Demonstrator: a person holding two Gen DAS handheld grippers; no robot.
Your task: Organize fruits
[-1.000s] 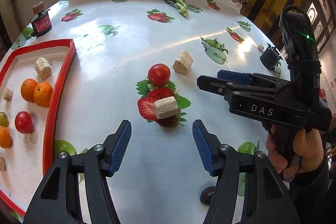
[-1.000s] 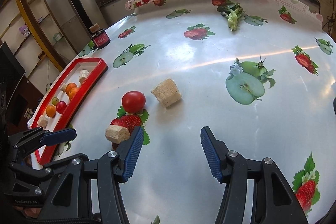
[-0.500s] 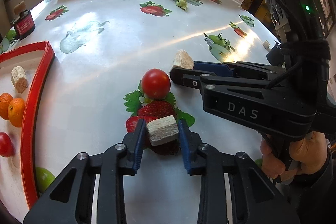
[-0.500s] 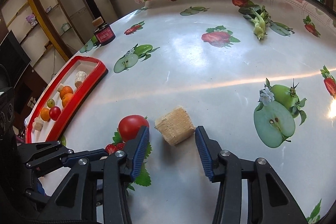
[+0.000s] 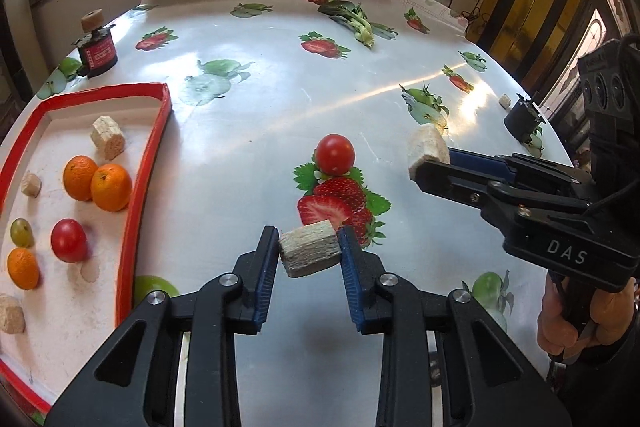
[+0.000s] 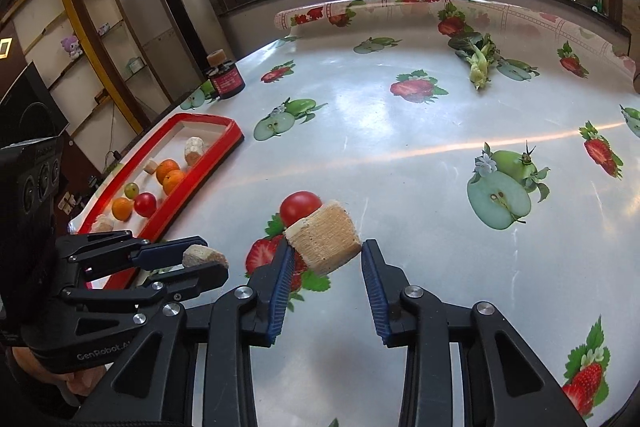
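While each pinches one pale block, left tongs (image 5: pixel 309 254), right tongs (image 6: pixel 325 258), one loose tomato (image 5: pixel 334 154), tray (image 5: pixel 148 163) with three oranges.

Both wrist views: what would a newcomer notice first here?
Each gripper holds a pale chunk: the left gripper its beige block, the right gripper a bigger tan block. A tomato sits alone on the tablecloth; the red tray at left holds oranges.

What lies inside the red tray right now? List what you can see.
Inside the red tray: three oranges, one red tomato, one green grape and four beige chunks. Its near corner is cut off by the picture edge, so anything there is unseen.
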